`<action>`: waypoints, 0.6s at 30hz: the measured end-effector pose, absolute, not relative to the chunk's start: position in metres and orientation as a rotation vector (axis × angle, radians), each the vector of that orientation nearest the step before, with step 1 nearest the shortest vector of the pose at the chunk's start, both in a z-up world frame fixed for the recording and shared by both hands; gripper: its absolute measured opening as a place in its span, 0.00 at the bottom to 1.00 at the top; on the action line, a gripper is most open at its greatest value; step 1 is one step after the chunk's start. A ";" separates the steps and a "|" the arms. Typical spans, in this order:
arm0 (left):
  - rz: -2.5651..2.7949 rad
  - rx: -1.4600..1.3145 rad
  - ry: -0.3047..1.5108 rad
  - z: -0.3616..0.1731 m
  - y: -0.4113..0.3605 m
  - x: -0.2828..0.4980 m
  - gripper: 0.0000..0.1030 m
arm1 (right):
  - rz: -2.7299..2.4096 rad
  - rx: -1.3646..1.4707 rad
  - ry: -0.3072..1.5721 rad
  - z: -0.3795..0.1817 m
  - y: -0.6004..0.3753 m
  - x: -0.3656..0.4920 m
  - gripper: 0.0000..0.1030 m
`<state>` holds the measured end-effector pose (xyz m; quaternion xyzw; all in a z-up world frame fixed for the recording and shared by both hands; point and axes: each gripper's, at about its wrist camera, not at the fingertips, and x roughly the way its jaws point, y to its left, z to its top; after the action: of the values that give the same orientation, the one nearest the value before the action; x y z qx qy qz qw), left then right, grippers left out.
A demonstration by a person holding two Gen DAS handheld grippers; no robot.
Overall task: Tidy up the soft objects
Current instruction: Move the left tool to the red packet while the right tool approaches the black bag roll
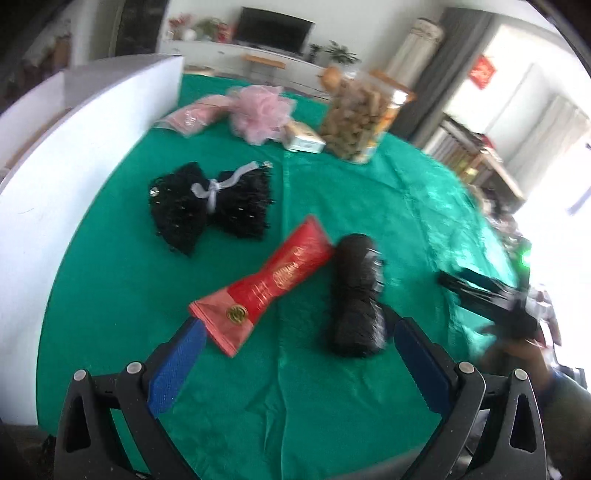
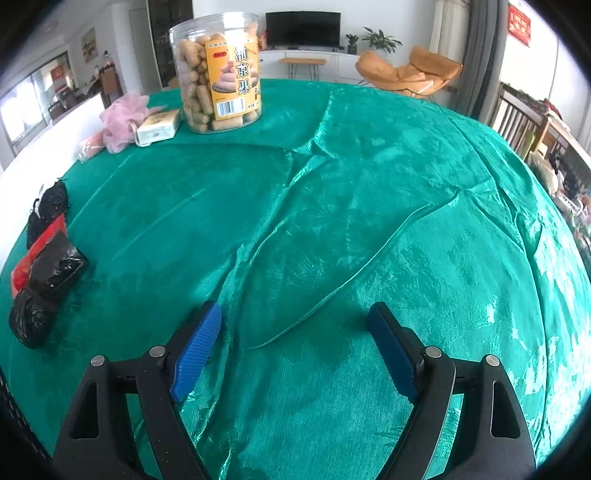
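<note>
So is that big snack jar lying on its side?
No, the snack jar stands upright on the green tablecloth, its label reading level.

Daylight is pouring through a window [image 1: 532, 92]; a dark television [image 2: 303, 24] is sitting on a white cabinet [image 2: 317, 61] beside an orange chair [image 2: 406, 72].

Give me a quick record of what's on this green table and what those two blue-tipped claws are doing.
surface: green tablecloth, wrinkled
left gripper: open, above the cloth, holding nothing
right gripper: open, over bare cloth, holding nothing
nearest left gripper: red packet and black plastic bag roll, lying side by side
further back: black beaded bow with a white ribbon
far end: pink mesh bath sponge, small white box, clear jar of snacks, upright
left edge: white board
</note>
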<state>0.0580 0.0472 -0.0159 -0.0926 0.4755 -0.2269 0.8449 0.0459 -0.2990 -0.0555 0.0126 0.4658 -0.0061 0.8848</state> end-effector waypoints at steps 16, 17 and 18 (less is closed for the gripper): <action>-0.395 0.176 1.105 -0.040 0.024 0.099 0.90 | -0.018 0.026 0.967 -0.056 -0.299 0.045 0.82; -0.388 0.203 1.118 -0.045 0.018 0.103 0.86 | -0.018 0.025 0.967 -0.056 -0.299 0.045 0.82; -0.382 0.226 1.126 -0.050 0.012 0.105 0.81 | -0.018 0.025 0.967 -0.056 -0.299 0.045 0.82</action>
<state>0.1049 0.0123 -0.0501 0.1062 0.5291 -0.1796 0.8225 0.0452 -0.2991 -0.0559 0.0122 0.4648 -0.0086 0.8853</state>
